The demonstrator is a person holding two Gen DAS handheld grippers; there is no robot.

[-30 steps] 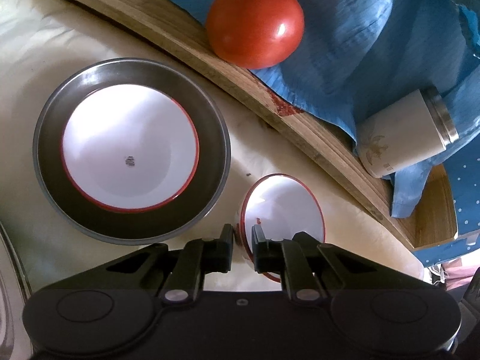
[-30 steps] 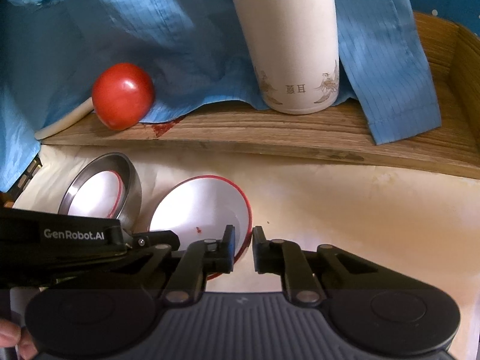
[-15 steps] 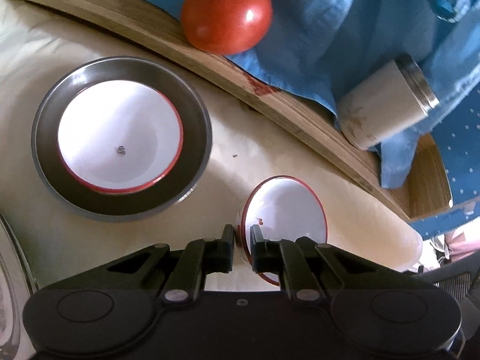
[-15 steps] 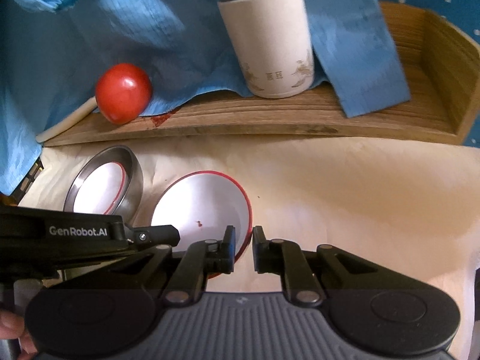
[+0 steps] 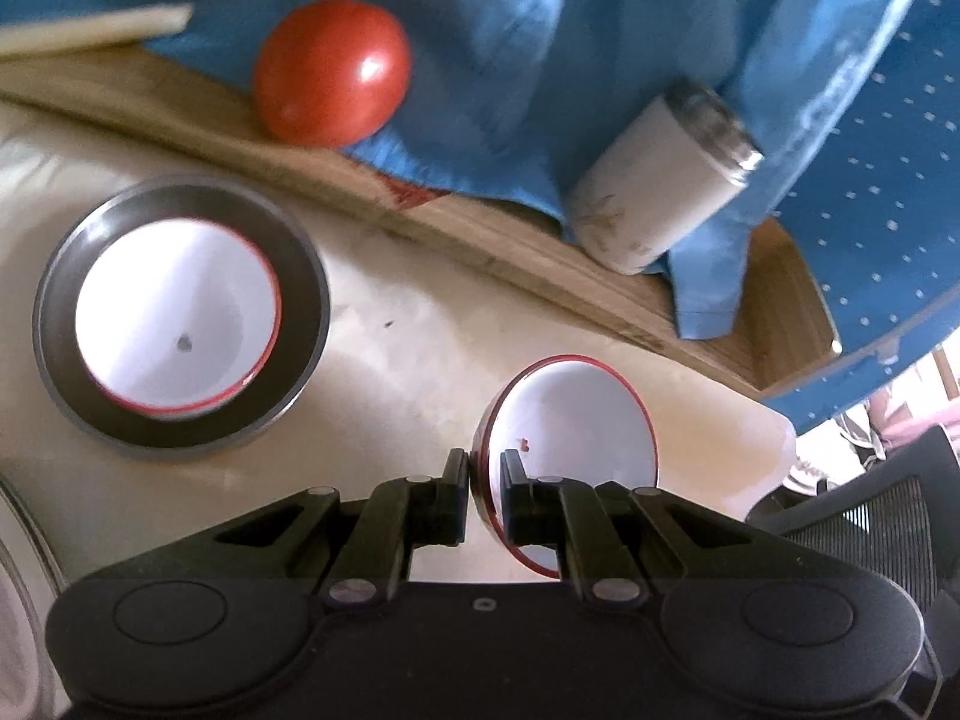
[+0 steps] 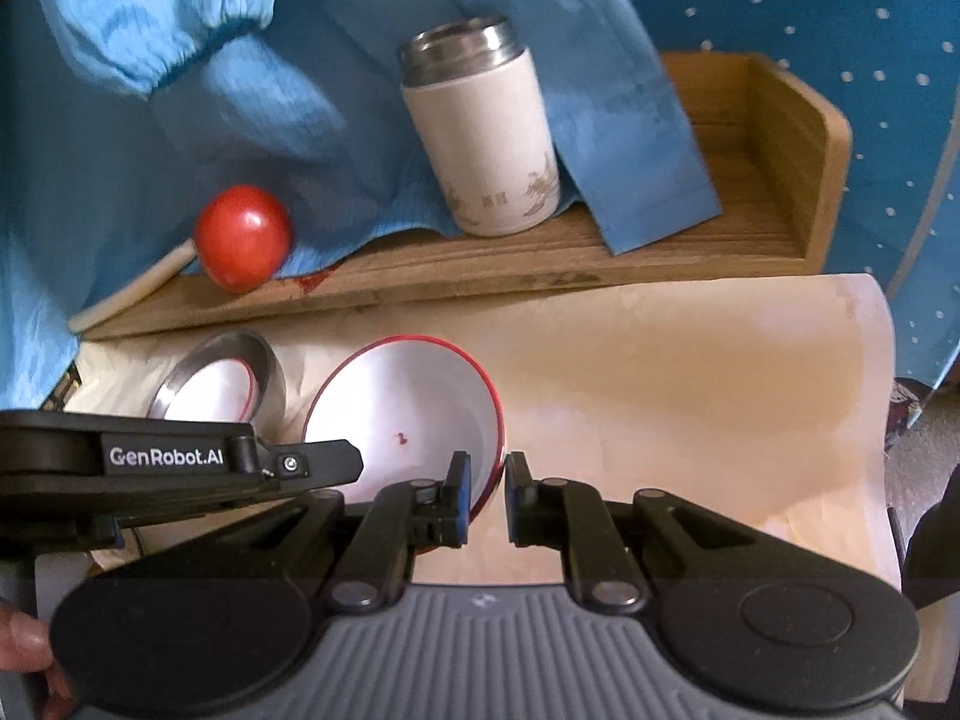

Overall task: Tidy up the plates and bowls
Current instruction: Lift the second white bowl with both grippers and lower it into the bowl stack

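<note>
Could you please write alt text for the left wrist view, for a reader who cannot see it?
The left gripper pinches the rim of a red-rimmed white bowl above a cream tabletop. To the left, a matching bowl sits inside a metal dish; behind, a tomato and flask rest on a wooden tray.

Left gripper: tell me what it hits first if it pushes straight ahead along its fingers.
Probably the cream tabletop just beyond the red-rimmed bowl that the left gripper holds; depth is unclear.

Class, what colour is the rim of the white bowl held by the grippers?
Red, on the white bowl; clearest in the right wrist view.
</note>
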